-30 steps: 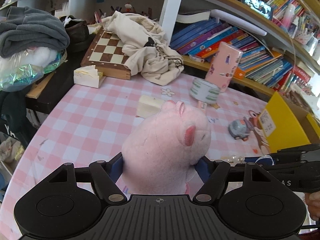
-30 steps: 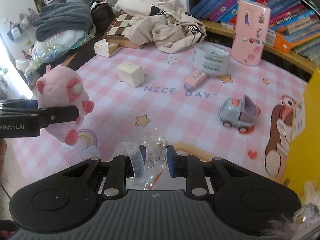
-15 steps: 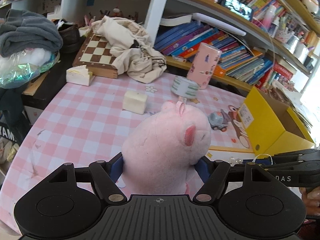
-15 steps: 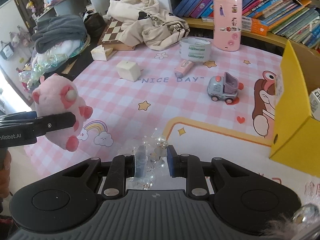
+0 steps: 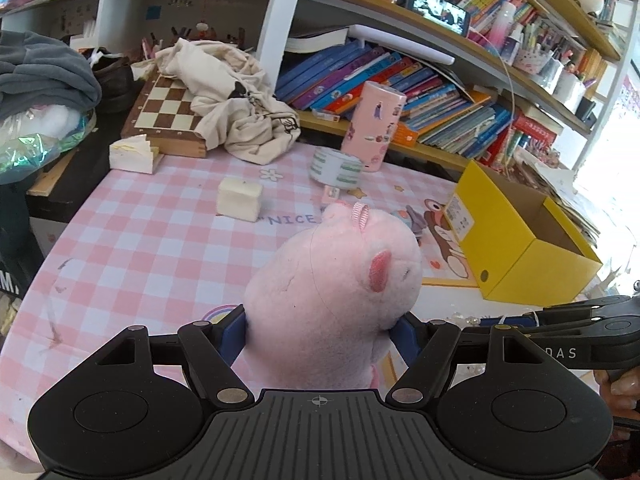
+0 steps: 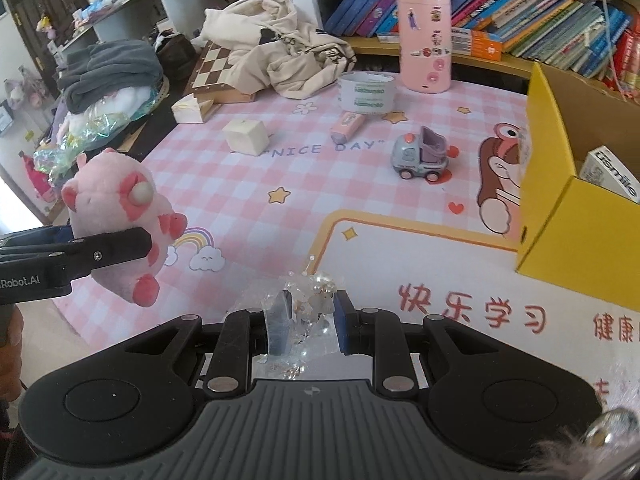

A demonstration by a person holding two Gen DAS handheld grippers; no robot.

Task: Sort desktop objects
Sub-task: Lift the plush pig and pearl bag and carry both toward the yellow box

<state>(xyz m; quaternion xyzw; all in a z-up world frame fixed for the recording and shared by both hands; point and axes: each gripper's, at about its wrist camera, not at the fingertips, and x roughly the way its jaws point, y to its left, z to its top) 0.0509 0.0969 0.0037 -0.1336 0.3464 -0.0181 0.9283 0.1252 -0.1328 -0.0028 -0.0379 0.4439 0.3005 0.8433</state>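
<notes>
Left gripper (image 5: 322, 330) jaws pinching the pink plush pig (image 5: 332, 292) aloft over the bench (image 6: 248, 184), right gripper (image 6: 308, 318) jaws clamped on a slippery clear packet of beads (image 6: 310, 300), liable to slip before reaching the yellow box (image 6: 560, 216).

We see both views brightly lit by daylight; the far right edge of the left wrist view is blown out white. Shadows on the pink checked tablecloth (image 6: 280, 184) are soft and short. The fisheye lenses bend the bookshelves (image 5: 460, 92) into arcs near the edges. The centres are sharp; the corners smear and darken
</notes>
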